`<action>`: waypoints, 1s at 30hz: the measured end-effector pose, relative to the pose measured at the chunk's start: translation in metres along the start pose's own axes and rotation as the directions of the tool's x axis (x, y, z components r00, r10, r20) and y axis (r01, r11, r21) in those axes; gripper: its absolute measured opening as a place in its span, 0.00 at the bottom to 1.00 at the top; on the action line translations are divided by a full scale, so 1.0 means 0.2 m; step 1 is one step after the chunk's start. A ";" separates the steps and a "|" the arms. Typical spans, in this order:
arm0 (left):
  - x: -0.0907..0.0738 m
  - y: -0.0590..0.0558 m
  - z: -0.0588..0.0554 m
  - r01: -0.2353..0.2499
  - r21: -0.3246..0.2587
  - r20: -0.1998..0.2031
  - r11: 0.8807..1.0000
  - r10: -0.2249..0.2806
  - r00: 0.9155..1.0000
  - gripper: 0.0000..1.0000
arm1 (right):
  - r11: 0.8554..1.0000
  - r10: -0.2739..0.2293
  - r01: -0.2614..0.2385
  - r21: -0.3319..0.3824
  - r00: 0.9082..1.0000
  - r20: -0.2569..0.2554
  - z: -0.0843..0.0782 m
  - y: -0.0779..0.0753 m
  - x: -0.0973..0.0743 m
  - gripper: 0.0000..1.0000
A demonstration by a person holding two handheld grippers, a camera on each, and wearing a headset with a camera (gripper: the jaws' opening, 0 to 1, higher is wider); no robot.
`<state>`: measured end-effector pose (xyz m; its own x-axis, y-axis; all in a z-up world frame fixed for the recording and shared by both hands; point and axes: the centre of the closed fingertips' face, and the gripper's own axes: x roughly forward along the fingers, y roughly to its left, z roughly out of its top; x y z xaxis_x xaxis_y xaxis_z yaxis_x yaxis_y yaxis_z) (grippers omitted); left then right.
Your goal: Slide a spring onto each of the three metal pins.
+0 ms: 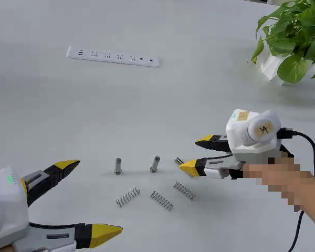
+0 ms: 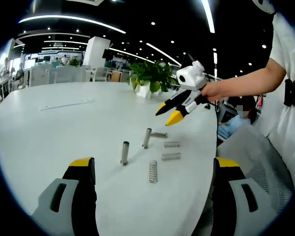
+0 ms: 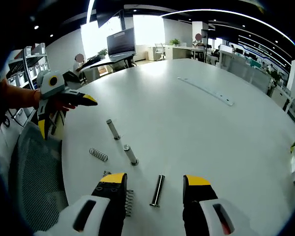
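Head view: three small coiled steel-wire springs lie loose on the plain white worktop. They sit in a ragged row just on the near side of the pins, and none is threaded yet. The right-hand spring is closest to the right tongs.

My read on handling:
- The springs are very light and soft along the axis.
- They look likely to roll or skate on the smooth top.
- Pinch across the coils near mid-length, gently. A hard squeeze could kink the wire or shoot the spring out.
- Leave one end clear so the bore can find a pin tip.

Pins are short grey metal with flanged bases.
- The left pin and middle pin stand upright, apart from each other.
- The third pin lies on its side.
- They look rigid, but with such small bases they probably tip easily.
- The fallen one needs standing up, or threading where it lies.

Right gripper view: the third pin lies on the worktop ahead, in line with the gap between that gripper's own tips, untouched.

The right tongs are apart and empty, with the tips just beside the third pin. The left tongs are wide apart and empty, hanging left of the springs and clear of everything.

Farther back there is a white power strip, and a green leafy potted plant at the far right corner. Both are well apart from the work.
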<state>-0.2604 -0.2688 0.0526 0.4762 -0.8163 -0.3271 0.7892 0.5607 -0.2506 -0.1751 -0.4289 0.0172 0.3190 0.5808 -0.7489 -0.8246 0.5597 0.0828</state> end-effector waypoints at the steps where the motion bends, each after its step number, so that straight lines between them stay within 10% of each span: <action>1: 0.00 0.00 0.00 0.001 0.005 -0.004 1.000 -0.001 1.000 0.99 | 1.000 0.001 -0.001 0.003 1.000 -0.011 0.00 0.00 0.01 0.42; 30: 0.01 0.03 -0.04 -0.013 -0.024 -0.001 1.000 0.013 1.000 0.98 | 0.998 0.043 -0.027 0.064 0.966 -0.253 -0.12 -0.06 0.22 0.14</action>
<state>-0.2583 -0.2664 0.0429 0.4858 -0.8090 -0.3310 0.7734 0.5743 -0.2684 -0.1622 -0.4244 -0.0333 0.1546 0.4355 -0.8868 -0.8012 0.5804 0.1454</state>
